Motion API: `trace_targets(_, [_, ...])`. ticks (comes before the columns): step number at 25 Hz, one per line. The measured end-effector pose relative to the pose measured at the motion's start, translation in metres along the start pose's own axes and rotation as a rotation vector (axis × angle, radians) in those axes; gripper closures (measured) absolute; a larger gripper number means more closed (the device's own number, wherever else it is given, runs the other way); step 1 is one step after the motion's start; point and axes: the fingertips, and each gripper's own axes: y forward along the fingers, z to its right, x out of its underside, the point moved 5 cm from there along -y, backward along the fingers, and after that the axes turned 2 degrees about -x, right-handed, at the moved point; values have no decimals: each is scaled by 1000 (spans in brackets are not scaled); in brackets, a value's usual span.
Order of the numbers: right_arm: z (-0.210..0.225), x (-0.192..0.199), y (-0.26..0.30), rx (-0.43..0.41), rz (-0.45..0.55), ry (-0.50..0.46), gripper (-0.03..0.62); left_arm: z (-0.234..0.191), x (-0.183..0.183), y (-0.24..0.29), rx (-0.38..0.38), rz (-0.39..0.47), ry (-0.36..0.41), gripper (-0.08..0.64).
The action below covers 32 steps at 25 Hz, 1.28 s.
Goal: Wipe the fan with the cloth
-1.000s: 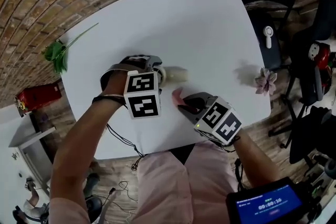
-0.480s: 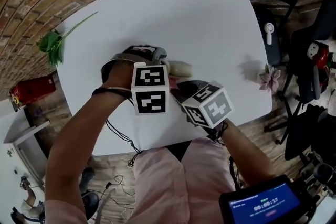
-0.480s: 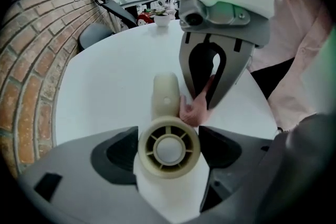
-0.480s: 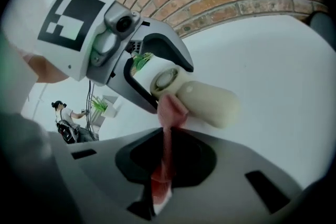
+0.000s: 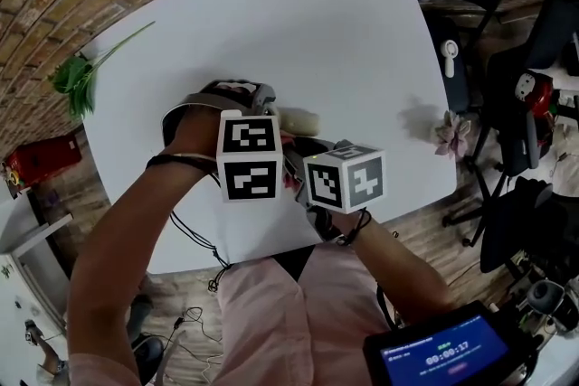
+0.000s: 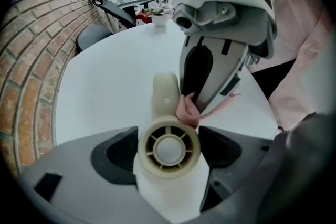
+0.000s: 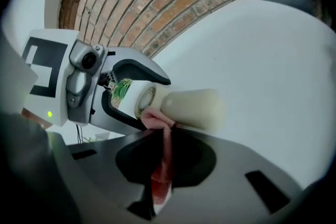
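- My left gripper is clamped on the fan, jaws at either side of its round head, handle pointing to 12 o'clock.
- My right gripper is pinched tight on the pink cloth.
- The cloth touches the fan head at 1 o'clock in the left gripper view.
- Both meet over the white table, toward its 6 o'clock edge.
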Motion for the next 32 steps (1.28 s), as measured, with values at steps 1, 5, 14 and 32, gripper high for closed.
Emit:
trace_targets(1, [1, 0, -1, 3, 12, 14, 561, 0, 0, 0, 0, 1, 1, 192])
trace_targets(5, [5, 0, -5, 12, 35, 41, 561, 0, 0, 0, 1, 6, 2, 193])
trace_targets(14, [16, 2, -17, 24, 51, 89, 561, 0, 0, 0, 9, 0, 8, 192])
trace_targets(32, [45, 6, -47, 48, 59, 148, 563, 2, 0, 1, 21, -3, 42, 192])
